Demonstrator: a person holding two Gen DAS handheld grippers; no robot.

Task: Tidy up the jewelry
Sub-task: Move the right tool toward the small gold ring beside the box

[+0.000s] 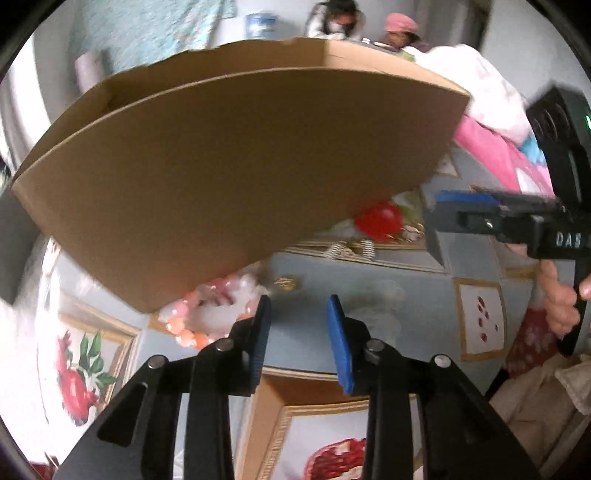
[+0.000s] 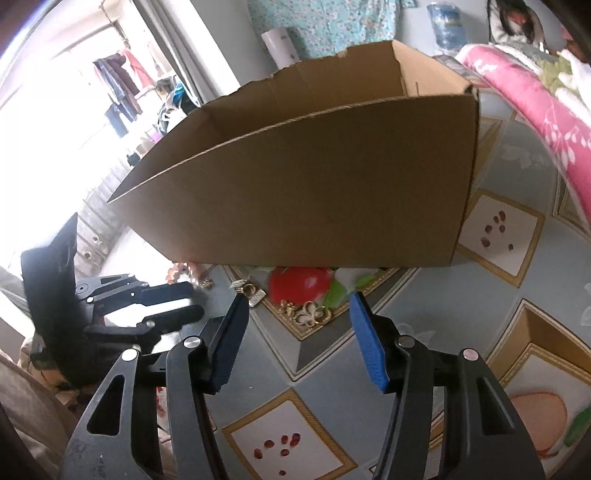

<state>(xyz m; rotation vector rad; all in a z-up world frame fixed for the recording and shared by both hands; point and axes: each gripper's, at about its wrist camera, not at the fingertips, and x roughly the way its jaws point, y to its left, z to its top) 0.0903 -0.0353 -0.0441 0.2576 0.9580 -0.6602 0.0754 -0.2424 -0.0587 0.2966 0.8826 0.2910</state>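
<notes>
An open brown cardboard box (image 1: 229, 162) stands on the patterned table; it also shows in the right wrist view (image 2: 317, 184). A pink and orange bead bracelet (image 1: 207, 314) lies by the box's near corner, just ahead of my open, empty left gripper (image 1: 297, 314). Silver pieces (image 1: 351, 249) lie further along the box. In the right wrist view, gold and white jewelry (image 2: 306, 310) and small gold and silver pieces (image 2: 249, 291) lie between the tips of my open, empty right gripper (image 2: 299, 299). The right gripper (image 1: 461, 206) shows at the right of the left view; the left gripper (image 2: 192, 301) shows at the left of the right view.
The tablecloth (image 2: 424, 302) is grey-blue with framed fruit prints. A pink blanket (image 2: 524, 103) lies at the right. Two people (image 1: 340, 18) sit behind the box. A water jug (image 2: 447, 26) and hanging clothes (image 2: 122, 81) are in the background.
</notes>
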